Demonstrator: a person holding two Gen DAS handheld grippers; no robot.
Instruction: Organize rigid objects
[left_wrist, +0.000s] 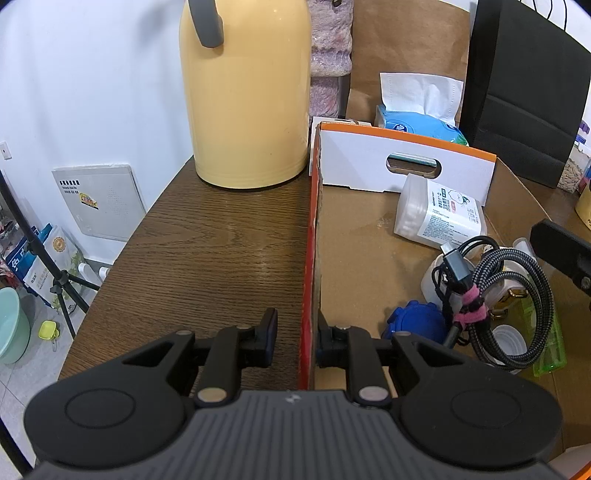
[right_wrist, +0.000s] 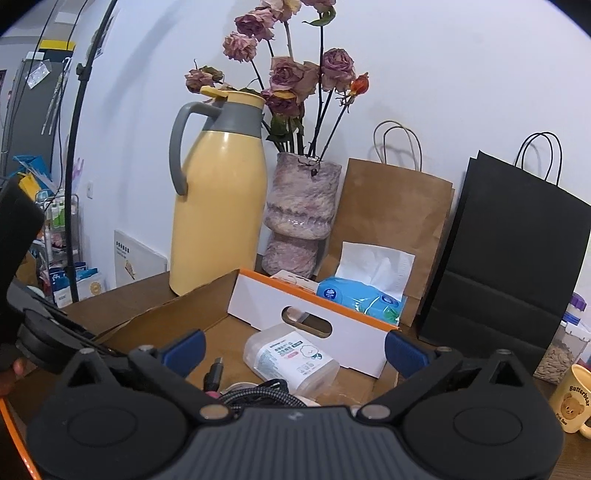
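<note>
An open cardboard box (left_wrist: 369, 236) with orange-edged flaps lies on the wooden table (left_wrist: 207, 243). Inside it are a clear cotton-swab box (left_wrist: 439, 214), a coiled braided cable (left_wrist: 506, 295), a blue round object (left_wrist: 415, 321), white items and a green bottle (left_wrist: 546, 339). My left gripper (left_wrist: 295, 339) straddles the box's left wall (left_wrist: 308, 280), one finger on each side, close to the cardboard. My right gripper (right_wrist: 295, 350) is open and empty, above the box; the swab box (right_wrist: 291, 358) and cable (right_wrist: 255, 395) lie below it.
A yellow thermos jug (left_wrist: 243, 96) stands at the back left of the table. A vase (right_wrist: 299, 218) of dried roses, a brown paper bag (right_wrist: 391, 221), a black bag (right_wrist: 509, 258) and a tissue pack (right_wrist: 362, 299) stand behind the box. A bear mug (right_wrist: 570, 400) sits at right.
</note>
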